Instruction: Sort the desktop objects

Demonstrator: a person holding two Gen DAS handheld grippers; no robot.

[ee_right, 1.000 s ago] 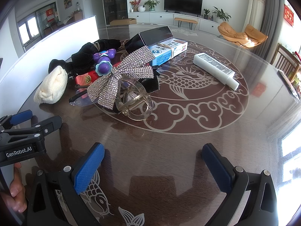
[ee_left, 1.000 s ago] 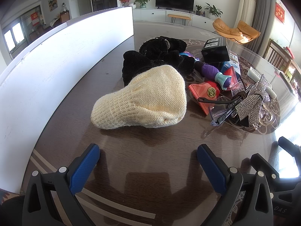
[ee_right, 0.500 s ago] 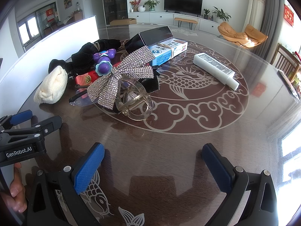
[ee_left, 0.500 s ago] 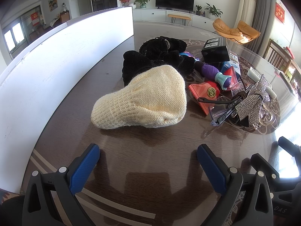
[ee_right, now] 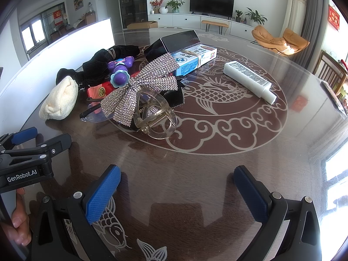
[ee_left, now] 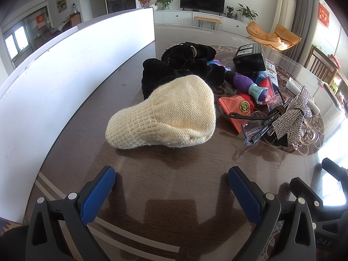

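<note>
Cream knit, a soft hat, lies straight ahead of the left gripper, centred between its blue fingers but a little way beyond their tips, not touching. Those fingers stand wide apart and hold nothing; they hover low over the dark glossy table.

Beyond the hat, black fabric is bunched against it. Off past the right finger sits the rest of the heap: a red packet, a purple toy, glasses and a rhinestone bow.

The right gripper is just as wide open and just as empty. Ahead of it, nearer its left finger, the bow rests on a clear claw clip. Further out lie a blue-and-white box and a black box, and out beyond the right finger a white tube lies alone, well apart from the pile.

Nothing looks sorted yet; I'd say this is the very start, with both tools poised to choose a first item. The hat seems the left tool's likely pick. Being soft and domed, it calls for a forward reach, fingers lowered astride the crown, then a firm close to gather the knit. The clip, for the right, would want a careful pinch, since the bow lies on it.
</note>
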